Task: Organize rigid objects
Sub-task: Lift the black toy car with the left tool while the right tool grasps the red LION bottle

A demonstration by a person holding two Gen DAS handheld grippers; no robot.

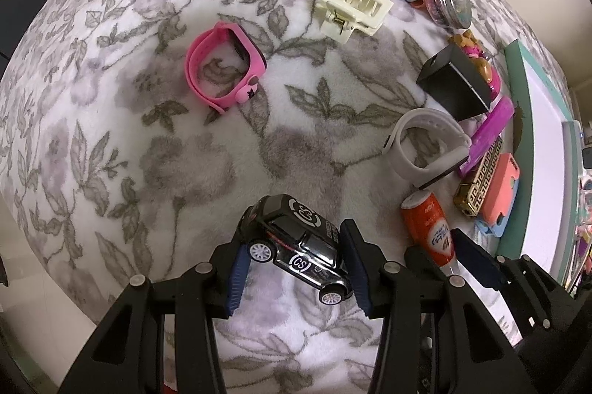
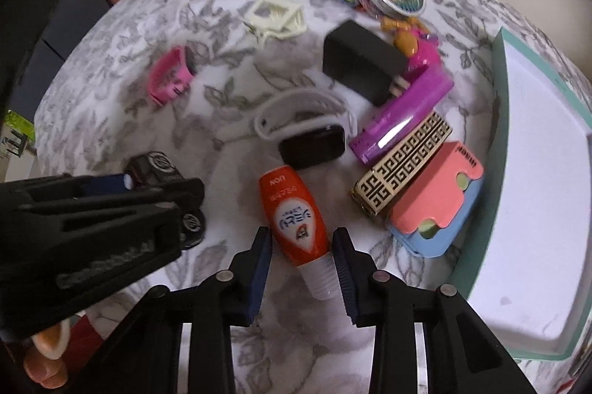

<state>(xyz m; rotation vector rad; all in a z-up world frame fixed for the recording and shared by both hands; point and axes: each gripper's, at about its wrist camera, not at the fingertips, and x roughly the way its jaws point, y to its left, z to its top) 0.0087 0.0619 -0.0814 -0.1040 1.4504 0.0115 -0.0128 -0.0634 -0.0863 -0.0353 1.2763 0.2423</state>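
The orange glue bottle lies flat on the floral blanket directly between the fingers of the right gripper, its long axis running near to far and tilted a little to the left at the far end, with the white screw neck pointing back toward the tongs. The 2 blue pads flank the lower body and neck; the right pad looks to be touching the neck while a sliver of blanket shows at the left one, so the jaws are narrowly spread around the bottle and I cannot say they are pinching it yet. This hand is plainly the nearer one to the bottle. Just to the left, the left gripper is pinching the black toy car nose to tail, the car apparently lifted clear of the blanket (its wheels hang free in the left wrist view). Past the bottle lies the grey watch; to the right are the purple case, the gold patterned box and the pink and blue card holder. Farther off sit the black charger, the cream hair clip and the pink watch. The teal-rimmed tray lies at the right edge, its white floor bare, a likely destination.
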